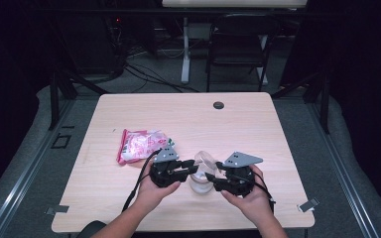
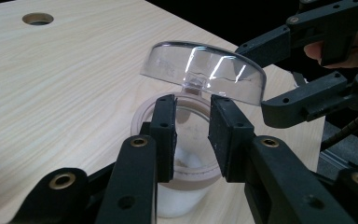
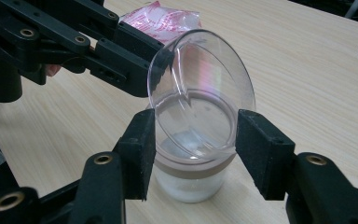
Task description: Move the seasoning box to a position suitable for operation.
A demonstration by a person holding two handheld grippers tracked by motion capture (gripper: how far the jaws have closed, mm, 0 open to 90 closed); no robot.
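Observation:
A small clear jar [image 1: 201, 184] with a tan rim and white powder inside stands on the table near the front edge. Its hinged clear lid [image 1: 204, 158] is tipped up and open. In the left gripper view, my left gripper [image 2: 193, 105] is open at the jar's [image 2: 140, 121] near rim, just under the lid [image 2: 205, 67], with nothing pressed between its pads. In the right gripper view, my right gripper [image 3: 196, 121] is open with its jaws on either side of the jar [image 3: 191, 182], and small gaps show between pads and glass. The lid [image 3: 200, 79] leans toward this camera.
A pink and white packet [image 1: 141, 145] lies left of the jar, behind my left hand. The wooden table [image 1: 129, 198] has a round cable hole [image 1: 219, 105] near its far edge. A dark folding chair [image 1: 238, 44] and a white table leg stand beyond.

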